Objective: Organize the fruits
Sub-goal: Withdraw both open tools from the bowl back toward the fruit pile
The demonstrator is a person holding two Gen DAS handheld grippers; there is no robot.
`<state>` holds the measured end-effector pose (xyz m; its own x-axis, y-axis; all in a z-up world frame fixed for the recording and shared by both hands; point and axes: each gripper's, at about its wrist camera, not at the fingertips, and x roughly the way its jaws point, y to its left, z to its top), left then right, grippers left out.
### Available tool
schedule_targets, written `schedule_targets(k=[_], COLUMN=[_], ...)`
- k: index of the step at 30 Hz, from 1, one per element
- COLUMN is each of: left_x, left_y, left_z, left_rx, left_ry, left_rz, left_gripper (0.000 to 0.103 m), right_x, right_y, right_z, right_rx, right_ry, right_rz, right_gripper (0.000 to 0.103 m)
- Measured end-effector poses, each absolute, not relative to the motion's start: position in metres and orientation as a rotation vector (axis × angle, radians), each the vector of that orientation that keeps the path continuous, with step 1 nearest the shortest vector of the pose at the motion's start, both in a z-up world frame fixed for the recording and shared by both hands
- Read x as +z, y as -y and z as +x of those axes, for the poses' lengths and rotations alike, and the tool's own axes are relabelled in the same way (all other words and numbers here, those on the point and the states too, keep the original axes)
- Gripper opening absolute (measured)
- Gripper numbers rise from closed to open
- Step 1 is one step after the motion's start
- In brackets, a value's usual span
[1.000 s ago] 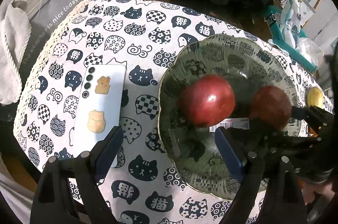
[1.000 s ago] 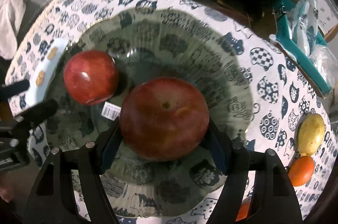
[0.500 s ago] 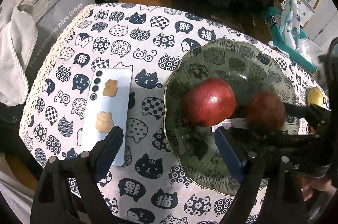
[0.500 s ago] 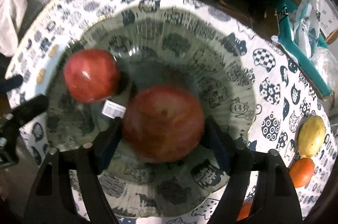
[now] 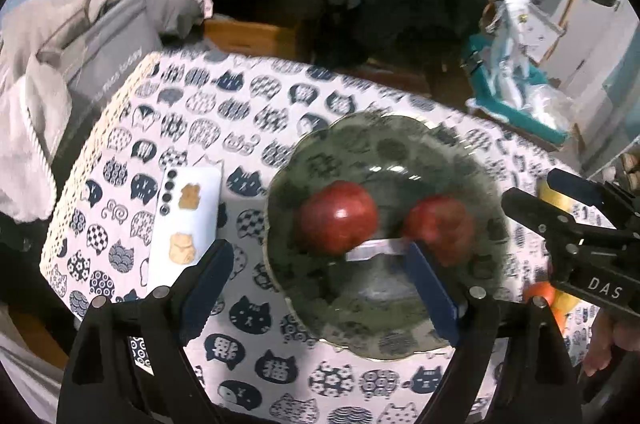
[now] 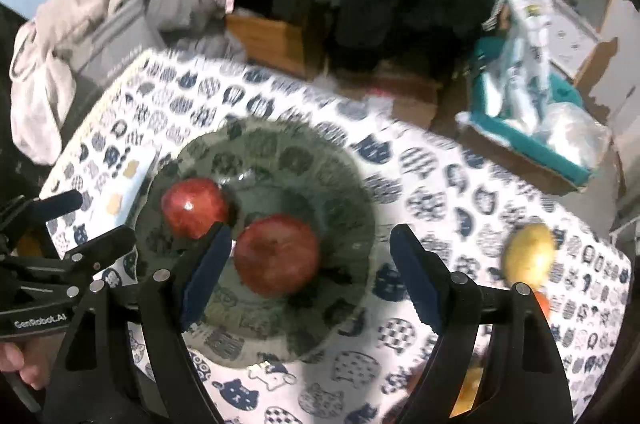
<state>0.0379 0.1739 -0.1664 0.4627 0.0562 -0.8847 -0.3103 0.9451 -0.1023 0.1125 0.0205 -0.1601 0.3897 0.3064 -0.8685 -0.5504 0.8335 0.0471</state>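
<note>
Two red apples lie in the dark green patterned dish (image 5: 360, 124), one on the left (image 5: 338, 216) and one on the right (image 5: 438, 224). My left gripper (image 5: 316, 256) hangs open above the dish's near left rim, with nothing between its fingers. In the right wrist view my right gripper (image 6: 308, 236) is open above the dish (image 6: 280, 144). The nearer apple (image 6: 276, 256) rests in the dish below its jaws, untouched, and the other apple (image 6: 194, 208) lies behind to the left. A yellow fruit (image 6: 528, 252) and an orange fruit (image 6: 542, 300) lie on the cloth to the right.
A white phone (image 5: 188, 220) lies on the cat-print tablecloth left of the dish. A white barcode label (image 5: 372, 248) sits in the dish between the apples. Grey clothes and a bag (image 5: 92, 36) lie past the table's left edge, and a teal box (image 6: 532, 140) stands beyond the far right.
Both grippers have risen away from the table. The right gripper's jaws have spread off the apple they were around, and that apple now lies in the dish.
</note>
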Motion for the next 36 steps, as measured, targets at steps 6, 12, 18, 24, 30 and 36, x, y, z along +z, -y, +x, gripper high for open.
schedule_targets(k=[6,12,18,24,30,36], left_x=[-0.136,-0.109,-0.088,-0.073,-0.064,-0.058], left_y=[-0.151,-0.127,-0.104,-0.081,-0.055,-0.033], left_z=[0.034,0.028,0.023,0.020,0.019,0.019], left_rx=[0.176,0.113,0.059,0.023,-0.010,-0.035], left_ry=[-1.001,-0.946,-0.902,-0.874,-0.854,-0.837], left_rz=[-0.254,-0.253,-0.243,-0.209,-0.166,-0.127], left_gripper=[0.089,0.089,0.089,0.090,0.093,0.094], right_x=[-0.120,-0.086,-0.064,-0.050,-0.040,-0.038], right_y=[0.019,0.062,0.103,0.140,0.167,0.192], right_z=[0.100,0.084,0.069,0.055,0.041,0.027], right_rx=[0.498,0.456,0.413,0.371,0.338,0.312], right_ry=[-0.952,-0.896,-0.860,-0.832,-0.811,-0.800], right_rz=[-0.226,-0.181,-0.143,-0.116,-0.102,-0.088], right_gripper=[0.082,0.082,0.082,0.082,0.082,0.082])
